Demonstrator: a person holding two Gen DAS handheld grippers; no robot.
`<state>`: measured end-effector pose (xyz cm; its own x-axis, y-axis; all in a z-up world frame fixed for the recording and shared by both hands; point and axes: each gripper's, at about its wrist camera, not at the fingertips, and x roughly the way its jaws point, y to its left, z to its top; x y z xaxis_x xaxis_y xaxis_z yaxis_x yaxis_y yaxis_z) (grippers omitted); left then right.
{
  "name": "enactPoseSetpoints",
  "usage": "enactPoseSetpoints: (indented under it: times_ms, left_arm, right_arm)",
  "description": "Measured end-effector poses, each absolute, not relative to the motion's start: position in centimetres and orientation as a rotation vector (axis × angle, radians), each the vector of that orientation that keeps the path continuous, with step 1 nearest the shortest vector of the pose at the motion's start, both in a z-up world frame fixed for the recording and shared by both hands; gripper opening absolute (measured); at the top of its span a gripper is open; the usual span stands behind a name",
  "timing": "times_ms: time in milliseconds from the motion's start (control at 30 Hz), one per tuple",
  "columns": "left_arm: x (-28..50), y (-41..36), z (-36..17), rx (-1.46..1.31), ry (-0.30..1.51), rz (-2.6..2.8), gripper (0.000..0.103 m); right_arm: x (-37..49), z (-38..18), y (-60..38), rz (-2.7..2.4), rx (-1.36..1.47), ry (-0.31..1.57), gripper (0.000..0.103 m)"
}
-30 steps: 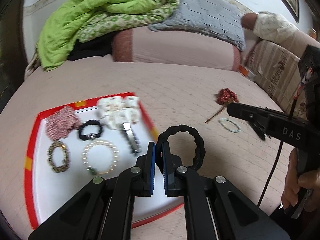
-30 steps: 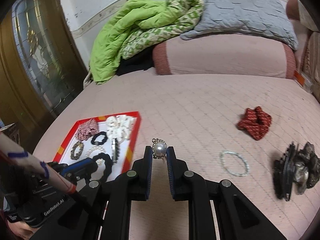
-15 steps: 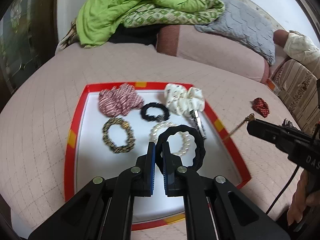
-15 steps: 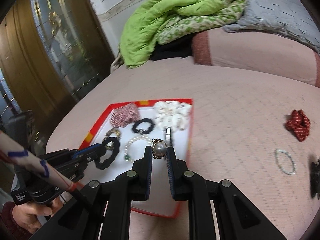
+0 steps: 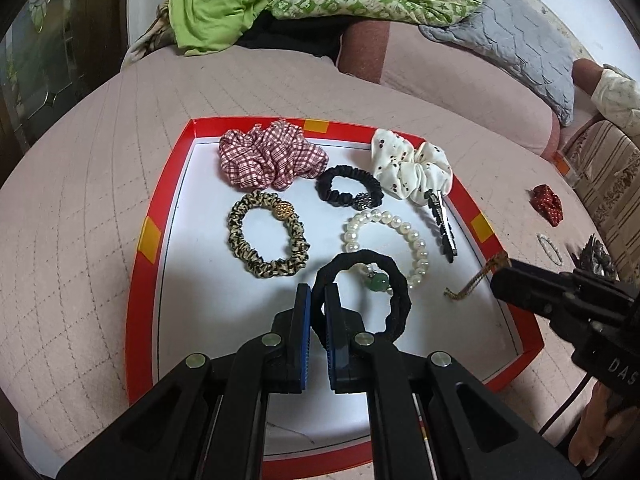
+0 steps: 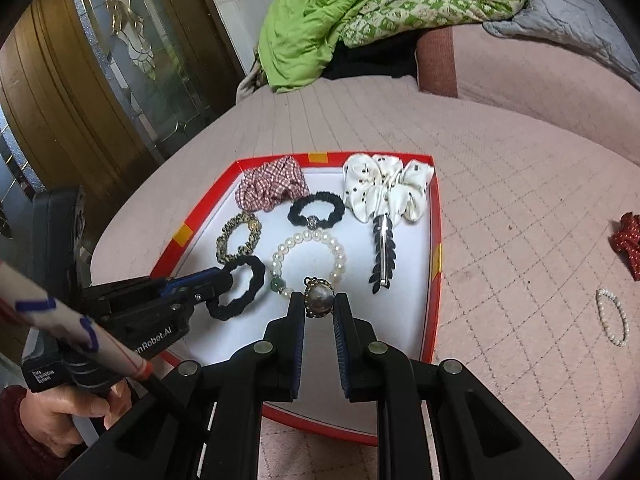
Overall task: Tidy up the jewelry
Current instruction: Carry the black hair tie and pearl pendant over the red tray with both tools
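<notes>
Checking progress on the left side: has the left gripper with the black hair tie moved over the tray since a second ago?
Yes. The left gripper, holding the black hair tie, moved from beside the red tray to over its white floor.

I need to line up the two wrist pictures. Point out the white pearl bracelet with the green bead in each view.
Left wrist: the white pearl bracelet with the green bead lies right of centre in the red-rimmed white tray, partly behind the held black hair tie.
Right wrist: centre, just beyond the fingers.
Shared landmark: the black leaf-shaped hair clip to its right.
</notes>
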<state>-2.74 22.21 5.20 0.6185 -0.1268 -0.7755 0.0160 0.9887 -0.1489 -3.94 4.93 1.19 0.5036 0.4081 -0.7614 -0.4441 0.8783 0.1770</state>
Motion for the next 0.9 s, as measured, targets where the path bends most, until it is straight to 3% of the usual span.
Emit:
enactPoseSetpoints:
  times_ms: [900]
  left_arm:
    - [-2.3,22.0,4.5,-0.12,0.932,-0.069,0.006]
  right_arm:
    - [-3.1,-1.8,5.0,0.474,-0.066,1.019,0.016]
